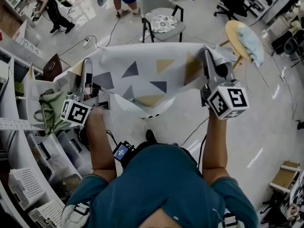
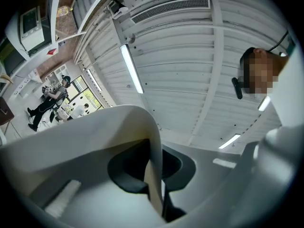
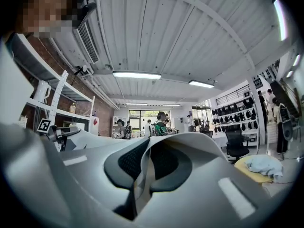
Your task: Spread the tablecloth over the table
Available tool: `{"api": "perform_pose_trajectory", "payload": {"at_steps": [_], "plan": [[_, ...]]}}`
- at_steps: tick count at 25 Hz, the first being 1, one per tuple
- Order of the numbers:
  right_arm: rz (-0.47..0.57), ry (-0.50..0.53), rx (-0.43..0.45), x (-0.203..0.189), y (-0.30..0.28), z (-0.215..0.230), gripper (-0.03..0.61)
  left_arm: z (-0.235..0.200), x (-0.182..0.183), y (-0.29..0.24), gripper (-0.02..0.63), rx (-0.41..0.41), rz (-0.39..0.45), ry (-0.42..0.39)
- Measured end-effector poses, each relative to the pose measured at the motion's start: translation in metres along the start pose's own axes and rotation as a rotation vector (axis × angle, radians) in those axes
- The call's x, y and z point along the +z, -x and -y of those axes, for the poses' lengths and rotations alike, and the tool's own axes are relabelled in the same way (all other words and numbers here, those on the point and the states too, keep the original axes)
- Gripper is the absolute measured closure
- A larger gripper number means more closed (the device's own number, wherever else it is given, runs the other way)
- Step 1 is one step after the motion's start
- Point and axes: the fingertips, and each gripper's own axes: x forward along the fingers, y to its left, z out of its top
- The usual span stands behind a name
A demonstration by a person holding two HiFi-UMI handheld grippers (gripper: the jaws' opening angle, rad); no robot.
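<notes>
Head view: my left gripper (image 1: 84, 80) and right gripper (image 1: 209, 65) are each clamped on the upper edge of the tablecloth (image 1: 142, 75). It hangs stretched between them above the pale floor (image 1: 266, 118). A chair (image 1: 161, 13) stands beyond it, and a round table (image 1: 236, 32) is to the right.
</notes>
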Motion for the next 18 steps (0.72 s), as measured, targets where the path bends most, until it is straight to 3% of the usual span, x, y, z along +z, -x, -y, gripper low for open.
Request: {"api": "perform_pose_trajectory", "payload": {"at_steps": [12, 18], "plan": [[-0.001, -0.004, 0.009, -0.002, -0.061, 0.014, 0.558, -0.036, 0.003, -0.041, 0.614, 0.014, 0.014, 0.010], [0.009, 0.067, 0.017, -0.009, -0.094, 0.038, 0.558, -0.040, -0.007, -0.070, 0.614, 0.023, 0.038, -0.001]]}}
